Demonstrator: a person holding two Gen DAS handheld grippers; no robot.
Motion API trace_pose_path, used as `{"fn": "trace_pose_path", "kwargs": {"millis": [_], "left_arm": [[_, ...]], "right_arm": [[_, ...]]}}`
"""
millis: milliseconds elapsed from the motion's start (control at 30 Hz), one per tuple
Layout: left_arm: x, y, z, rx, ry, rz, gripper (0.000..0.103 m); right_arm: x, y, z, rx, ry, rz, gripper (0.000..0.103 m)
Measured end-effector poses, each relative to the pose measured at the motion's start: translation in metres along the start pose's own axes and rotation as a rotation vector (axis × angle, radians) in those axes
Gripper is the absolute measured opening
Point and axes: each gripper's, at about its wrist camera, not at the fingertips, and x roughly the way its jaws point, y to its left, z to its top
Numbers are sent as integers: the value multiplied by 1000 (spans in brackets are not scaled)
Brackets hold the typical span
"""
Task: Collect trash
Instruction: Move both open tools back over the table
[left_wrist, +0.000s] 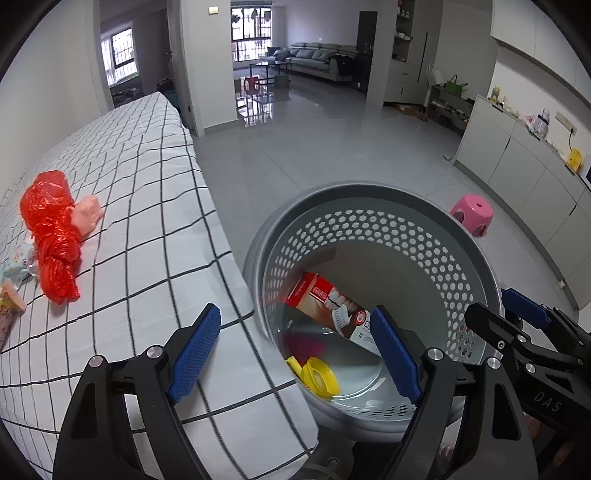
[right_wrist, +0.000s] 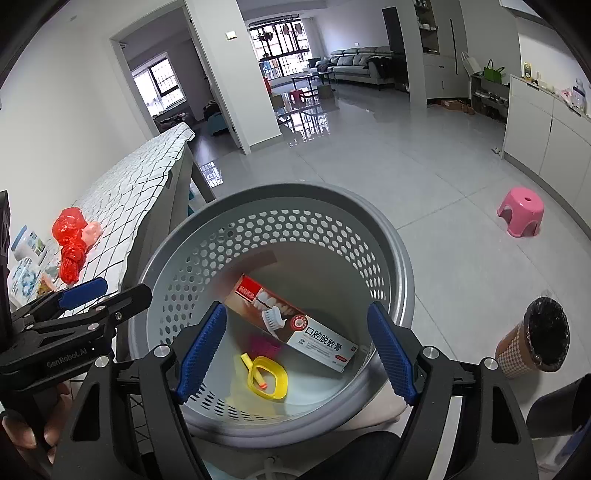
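A grey perforated basket (left_wrist: 369, 188) (right_wrist: 295, 192) stands on the floor against the table edge. In it lie a red-and-white toothpaste box (left_wrist: 325, 299) (right_wrist: 295, 321), a yellow plastic loop (left_wrist: 317, 376) (right_wrist: 267, 376) and a blurred magenta item (left_wrist: 306, 343). On the checked tablecloth (left_wrist: 147, 184) rest a crumpled red plastic bag (left_wrist: 51, 229) (right_wrist: 70, 243) and a pink wad (left_wrist: 88, 214) beside it. My left gripper (left_wrist: 293, 317) is open and empty, over the table edge and the basket rim. Over the basket's mouth, my right gripper (right_wrist: 296, 310) is open too, with nothing between its pads.
Small packets (right_wrist: 26, 258) lie at the table's near left end. A pink stool (right_wrist: 521, 210) and a brown bin with a black liner (right_wrist: 535, 343) stand on the tiled floor to the right. White cabinets (left_wrist: 517, 158) line the right wall.
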Motion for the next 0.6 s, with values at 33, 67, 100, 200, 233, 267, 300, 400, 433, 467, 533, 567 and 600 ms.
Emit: {"fn": "trace_pose_path", "kwargs": {"millis": [33, 67, 100, 200, 233, 267, 300, 400, 433, 467, 533, 567, 600], "left_arm": [[-2, 1, 0, -3, -4, 2, 82], [-4, 3, 1, -8, -10, 5, 82], [-6, 5, 1, -11, -15, 6, 82], [-15, 12, 2, -21, -36, 16, 83], [-19, 15, 2, -24, -46, 24, 83], [-22, 18, 3, -26, -55, 29, 83], [-24, 21, 2, -28, -61, 34, 83], [-35, 35, 3, -46, -83, 54, 84], [-38, 40, 2, -53, -89, 61, 85], [-43, 47, 2, -64, -99, 71, 85], [-50, 57, 1, -75, -110, 82, 86], [-55, 64, 0, -84, -118, 93, 87], [-59, 70, -1, -92, -125, 102, 87]], "right_arm": [[-1, 1, 0, -1, -3, 2, 75], [-2, 3, 0, -4, -6, 3, 75], [-3, 4, 1, -6, -10, 5, 75], [-5, 12, 1, -18, -14, 14, 75], [-6, 15, 1, -23, -18, 17, 75], [-6, 17, 1, -26, -20, 20, 75], [-6, 20, 1, -29, -22, 25, 75], [-9, 33, 2, -50, -32, 41, 75], [-10, 39, 3, -60, -37, 49, 75], [-10, 43, 3, -66, -41, 54, 76], [-12, 55, 5, -83, -55, 72, 79], [-13, 62, 6, -94, -61, 86, 79], [-14, 67, 7, -101, -64, 94, 79]]}}
